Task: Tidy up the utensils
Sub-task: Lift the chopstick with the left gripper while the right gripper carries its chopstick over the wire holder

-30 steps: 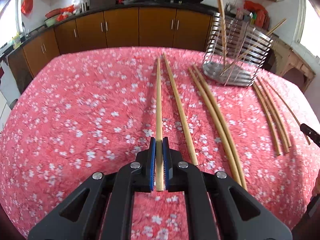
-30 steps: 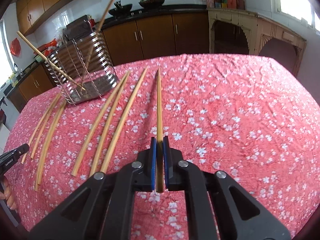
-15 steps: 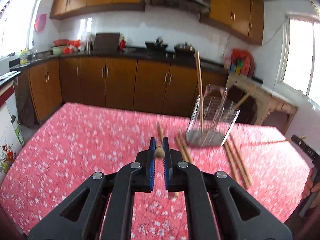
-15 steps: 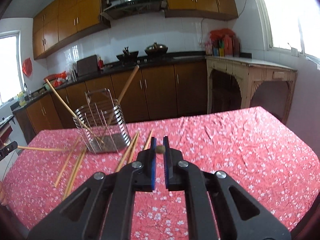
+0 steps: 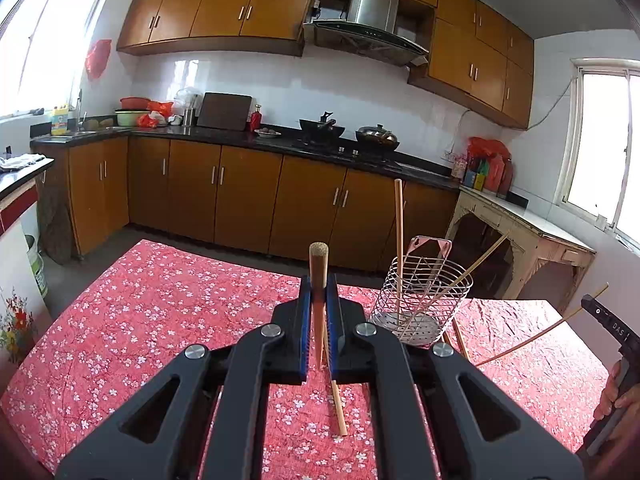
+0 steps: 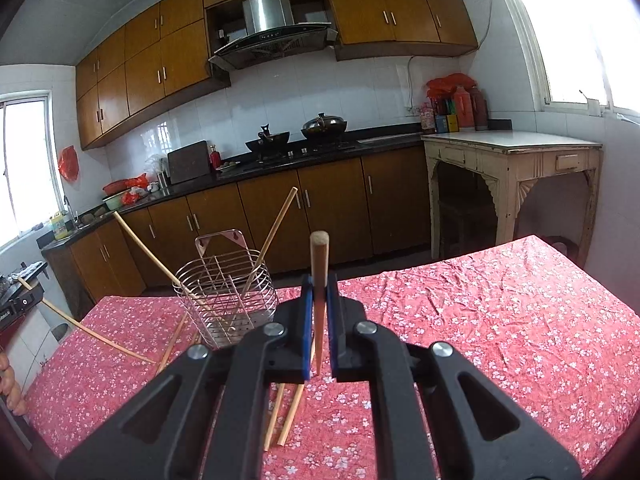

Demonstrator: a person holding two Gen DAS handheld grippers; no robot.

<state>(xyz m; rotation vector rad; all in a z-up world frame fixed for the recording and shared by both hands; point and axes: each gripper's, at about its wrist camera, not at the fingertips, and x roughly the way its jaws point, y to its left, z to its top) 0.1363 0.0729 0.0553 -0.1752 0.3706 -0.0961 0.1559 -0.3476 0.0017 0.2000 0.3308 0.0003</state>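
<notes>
a chopstick was clamped between the blue pads of the left gripper, raised above the red floral tablecloth and pointed away. a second chopstick was pinched the same way by the right gripper. the wire holder was seen at two o'clock of the left gripper, with two chopsticks stood in it. more loose chopsticks were left flat on the cloth beside it.

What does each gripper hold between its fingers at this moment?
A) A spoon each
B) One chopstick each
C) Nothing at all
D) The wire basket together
B: the left gripper and the right gripper each clamp one chopstick, away from the wire basket.
</notes>
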